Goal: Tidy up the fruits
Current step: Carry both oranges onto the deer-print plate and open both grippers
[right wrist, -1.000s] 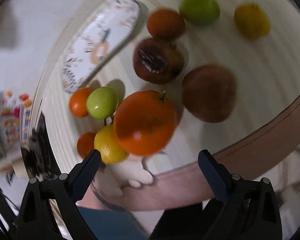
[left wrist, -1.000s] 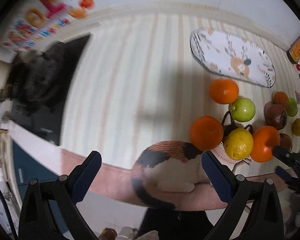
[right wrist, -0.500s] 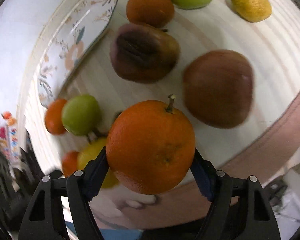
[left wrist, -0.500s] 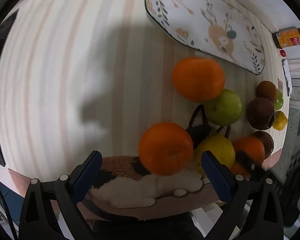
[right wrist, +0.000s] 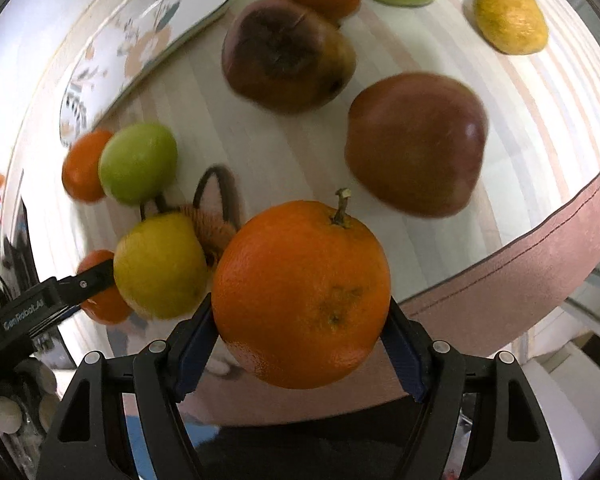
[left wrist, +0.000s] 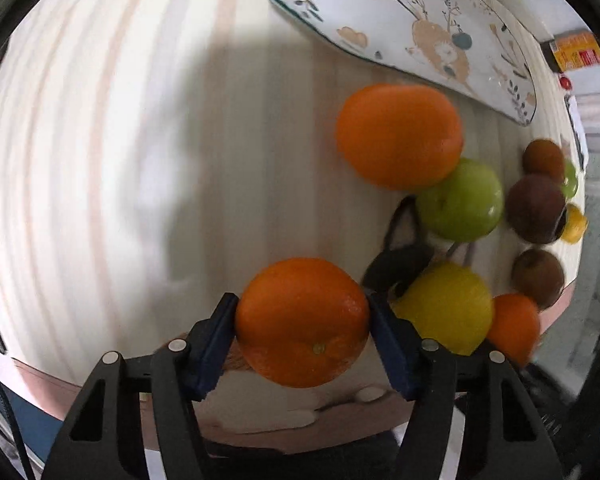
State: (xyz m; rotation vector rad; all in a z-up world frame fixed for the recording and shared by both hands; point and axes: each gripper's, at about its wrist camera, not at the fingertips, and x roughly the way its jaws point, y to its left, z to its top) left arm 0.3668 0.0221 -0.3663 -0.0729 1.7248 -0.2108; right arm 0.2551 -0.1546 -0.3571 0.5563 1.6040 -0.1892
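A: Why is each claw around an orange?

B: The task is to sort the fruits, so I think each hand takes one of the same kind. The left claw has just been closing, and now its blue pads press both sides of the left orange, near the front edge of the table. The right claw has closed too, and it grips the stemmed orange with the stem up, also near the front edge.

A: Are the oranges lifted?

B: I cannot tell. Both claws point steeply down, and the fruit hides what is under it.

A: Is there a container for them?

B: Only a tray with a leaf pattern, which lies at the far edge. In both views nothing is in it. I judge it is the goal, but this is only a guess.

A: What lies loose on the table?

B: A third orange touches a green apple just before the tray. A yellow fruit sits beside the left claw, on a cat-shaped mat. Toward the right edge are two dark, spoiled-looking fruits, a small orange one, a green one and a lemon.

A: Any risk?

B: The yellow fruit is very near both claws, so a lift may push it.
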